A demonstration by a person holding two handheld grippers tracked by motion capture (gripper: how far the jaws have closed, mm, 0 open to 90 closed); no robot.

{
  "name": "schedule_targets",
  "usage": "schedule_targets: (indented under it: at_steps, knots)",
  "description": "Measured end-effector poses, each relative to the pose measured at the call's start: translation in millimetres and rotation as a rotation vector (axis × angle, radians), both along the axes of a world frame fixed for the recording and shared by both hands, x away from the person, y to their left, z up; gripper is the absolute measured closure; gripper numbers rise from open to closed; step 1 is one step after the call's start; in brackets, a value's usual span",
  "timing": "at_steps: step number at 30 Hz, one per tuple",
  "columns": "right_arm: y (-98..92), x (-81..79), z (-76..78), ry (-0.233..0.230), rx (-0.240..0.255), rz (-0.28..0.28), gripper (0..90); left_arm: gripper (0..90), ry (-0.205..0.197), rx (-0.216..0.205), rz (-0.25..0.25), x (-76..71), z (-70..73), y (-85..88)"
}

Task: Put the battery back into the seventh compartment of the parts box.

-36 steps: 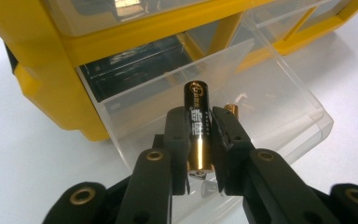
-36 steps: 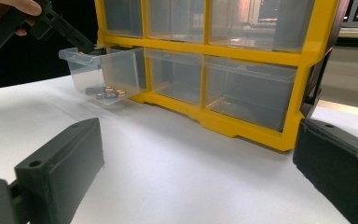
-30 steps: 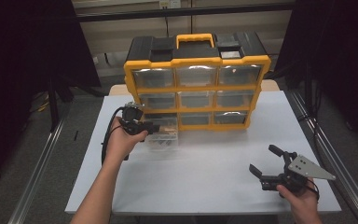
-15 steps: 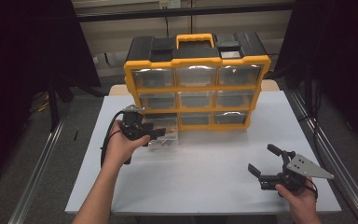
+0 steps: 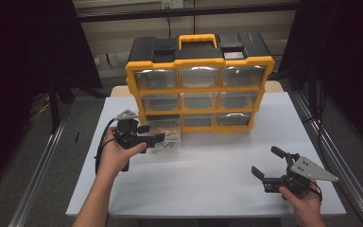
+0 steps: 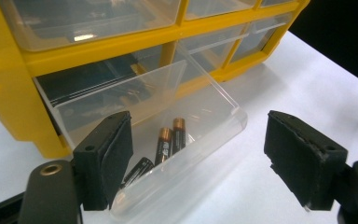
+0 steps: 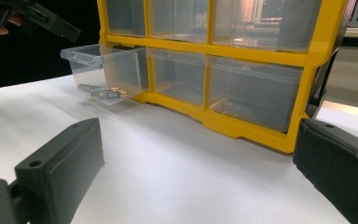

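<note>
White table (image 5: 208, 184) in a dark room, metal rails on the floor at either side. Left gripper (image 5: 152, 134), jaws just opened wide and empty, hovers over the pulled-out drawer (image 6: 205, 121) holding batteries (image 6: 170, 140). Right gripper (image 5: 268, 163) rests open, well apart from the cabinet (image 5: 198, 90).

My view of the clear plastic drawer's (image 6: 168, 121) dark cylindrical batteries (image 6: 165, 144): labels too blurred, count uncertain.
</note>
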State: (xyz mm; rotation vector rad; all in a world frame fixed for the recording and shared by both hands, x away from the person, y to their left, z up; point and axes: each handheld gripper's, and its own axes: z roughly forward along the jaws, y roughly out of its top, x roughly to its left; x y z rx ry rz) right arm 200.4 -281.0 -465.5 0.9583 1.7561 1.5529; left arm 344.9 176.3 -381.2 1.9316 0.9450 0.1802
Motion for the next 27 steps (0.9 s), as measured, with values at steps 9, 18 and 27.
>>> schedule_targets:
  at_steps: [9,18,27]
  knots:
    - [0.1,0.2,-0.2,0.000,-0.001,0.001,1.5,18.9,-0.021,-0.025,0.001,-7.1,-6.7,11.4]
    - [-0.3,0.5,-0.4,-0.003,-0.006,0.001,1.5,13.0,-0.079,-0.060,0.003,-15.1,-15.6,24.3]
    - [-0.2,0.2,-0.4,0.000,-0.003,-0.002,1.5,11.6,-0.134,-0.113,0.009,-22.0,-23.2,34.5]
